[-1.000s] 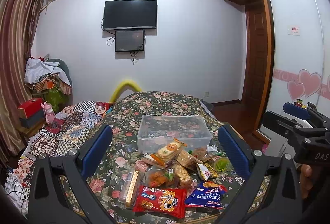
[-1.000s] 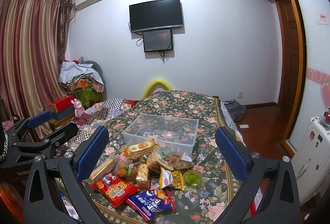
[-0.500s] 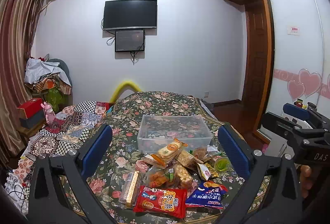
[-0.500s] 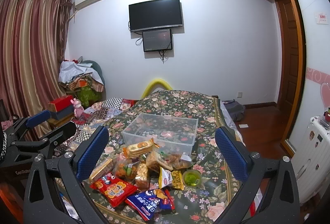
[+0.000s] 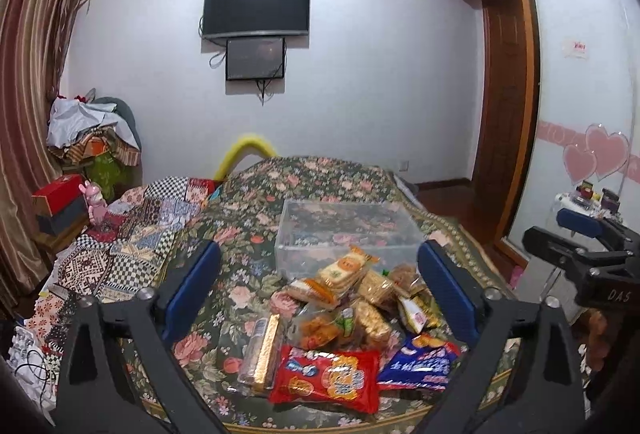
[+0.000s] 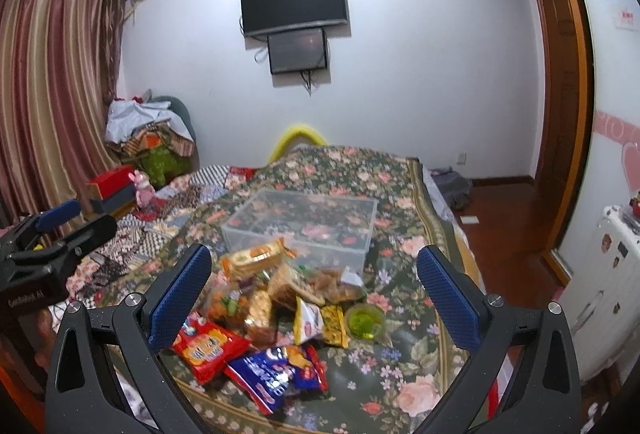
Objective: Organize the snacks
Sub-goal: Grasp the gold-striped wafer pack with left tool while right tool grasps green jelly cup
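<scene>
The left gripper (image 5: pixel 318 286) hung above the near edge of the floral bedspread (image 5: pixel 256 230), its blue pads spread wide with nothing between them; the right gripper (image 6: pixel 314 292) hovered a little to its right, equally agape and empty. Going left to right in the left wrist view, the snack heap began with a gold-edged wafer pack (image 5: pixel 262 348) lying with its long axis running near to far; next came the red snack bag (image 5: pixel 326 378), flat and broadside at the near edge; behind it sat an orange biscuit pack (image 5: pixel 346 268) tilted up against the clear plastic box (image 5: pixel 348 230); then the blue snack bag (image 5: pixel 418 362) at the near right; a green jelly cup (image 6: pixel 365 321) stood alone at the heap's right fringe in the right wrist view. The box stood empty just beyond the pile, farther along the same line. Every snack lay ahead of and below both grippers, so the coming move looked like a forward and downward reach; the wafer pack and red bag seemed nearer the left gripper, the jelly cup and blue bag nearer the right. No packet had yet gone into the box.
</scene>
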A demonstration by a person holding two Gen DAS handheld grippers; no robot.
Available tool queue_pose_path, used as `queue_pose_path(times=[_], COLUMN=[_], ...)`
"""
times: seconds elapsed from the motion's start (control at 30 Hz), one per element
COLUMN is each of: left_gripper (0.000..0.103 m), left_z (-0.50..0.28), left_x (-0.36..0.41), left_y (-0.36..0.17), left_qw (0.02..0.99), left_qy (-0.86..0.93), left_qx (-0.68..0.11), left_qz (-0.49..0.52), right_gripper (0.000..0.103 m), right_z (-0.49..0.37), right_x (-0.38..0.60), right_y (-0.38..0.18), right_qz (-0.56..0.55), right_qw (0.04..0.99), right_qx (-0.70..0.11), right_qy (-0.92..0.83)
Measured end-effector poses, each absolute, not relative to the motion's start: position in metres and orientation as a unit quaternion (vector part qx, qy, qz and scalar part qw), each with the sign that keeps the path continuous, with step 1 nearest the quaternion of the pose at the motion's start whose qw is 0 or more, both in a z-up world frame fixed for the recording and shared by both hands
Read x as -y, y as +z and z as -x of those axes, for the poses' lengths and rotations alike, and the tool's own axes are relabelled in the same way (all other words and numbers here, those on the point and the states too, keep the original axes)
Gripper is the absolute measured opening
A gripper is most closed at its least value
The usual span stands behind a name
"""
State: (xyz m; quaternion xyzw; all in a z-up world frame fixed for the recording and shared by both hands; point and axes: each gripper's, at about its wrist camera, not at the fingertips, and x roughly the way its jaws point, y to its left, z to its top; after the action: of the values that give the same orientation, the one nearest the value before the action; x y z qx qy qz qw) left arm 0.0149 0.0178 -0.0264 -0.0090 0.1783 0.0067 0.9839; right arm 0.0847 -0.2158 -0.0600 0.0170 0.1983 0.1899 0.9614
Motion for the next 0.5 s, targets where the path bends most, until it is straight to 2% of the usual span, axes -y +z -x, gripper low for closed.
queue_pose_path(times=[0.13, 0.33, 0.5], left_gripper=[0.086, 0.072, 0.069], left_z=[-0.030, -0.053, -0.071], left_x=[-0.027, -0.043, -0.058], left_y=[-0.045, -0.077, -0.107], left_qw=[0.977, 0.962, 0.947], left_qy=[0.008, 0.005, 0.007], left_qx=[-0.213, -0.272, -0.319], left_qz=[0.008, 0.016, 0.032], right_gripper=[0.094, 0.091, 0.091], right_z=[-0.093, -0.107, -0.119], right_x=[0.217, 0.216, 0.213], right_y=[-0.074, -0.095, -0.111], right_qz=[-0.015, -0.018, -0.022], right_qw=[0.955, 0.941, 0.931], right_qx=[-0.227, -0.270, -0.301], right_qy=[0.193, 0.204, 0.205])
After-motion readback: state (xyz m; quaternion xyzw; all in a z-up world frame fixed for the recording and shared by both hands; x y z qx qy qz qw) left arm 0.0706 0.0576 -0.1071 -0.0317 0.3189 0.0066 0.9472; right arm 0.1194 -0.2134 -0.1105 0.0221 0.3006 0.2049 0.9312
